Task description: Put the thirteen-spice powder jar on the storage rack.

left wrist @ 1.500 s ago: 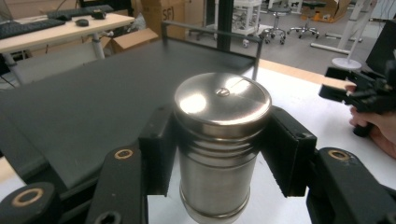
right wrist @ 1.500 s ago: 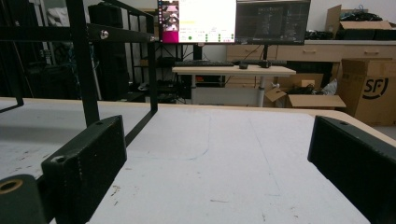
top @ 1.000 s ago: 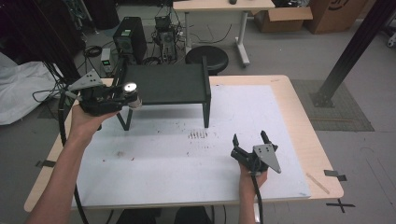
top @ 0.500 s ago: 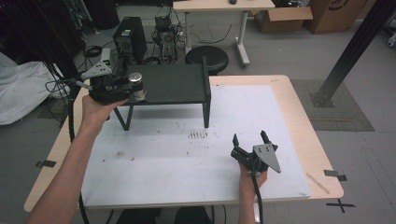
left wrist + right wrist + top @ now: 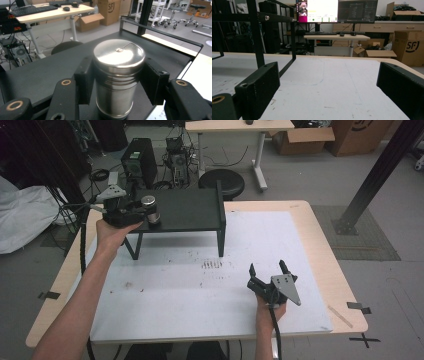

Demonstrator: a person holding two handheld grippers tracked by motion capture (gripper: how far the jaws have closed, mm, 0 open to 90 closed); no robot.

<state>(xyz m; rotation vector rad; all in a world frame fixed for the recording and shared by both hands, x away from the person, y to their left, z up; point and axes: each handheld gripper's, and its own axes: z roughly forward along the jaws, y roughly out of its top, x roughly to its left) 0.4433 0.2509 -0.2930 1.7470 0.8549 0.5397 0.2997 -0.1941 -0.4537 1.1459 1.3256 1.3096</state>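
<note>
1. Nearest the person, the right gripper (image 5: 266,270) rests low over the white sheet (image 5: 260,245) at the front right of the surface (image 5: 320,245), held by the right hand (image 5: 270,312). Its fingers (image 5: 259,87) stand wide apart with nothing between them; the right gripper view shows only bare sheet in the gap.
2. In that same view the fingers point across the sheet toward the legs of the black shelf (image 5: 257,17), which rise at the left, well apart from this gripper.
3. Farther out, the left forearm (image 5: 80,295) stretches from the near left edge up to the left hand (image 5: 112,232), which holds the left gripper (image 5: 142,215) at the left end of the black shelf (image 5: 190,210).
4. The left gripper's fingers (image 5: 85,77) are clamped on the steel canister (image 5: 117,75), one pad on each side of its body just under the lid.
5. The steel canister (image 5: 150,210) stands upright at the left end of the shelf top; its base looks to be on or just over the black top, and I cannot tell which.
6. Beyond the surface lie a round black stool (image 5: 222,182), a computer tower (image 5: 139,162) and a second desk (image 5: 240,126) on the floor.
</note>
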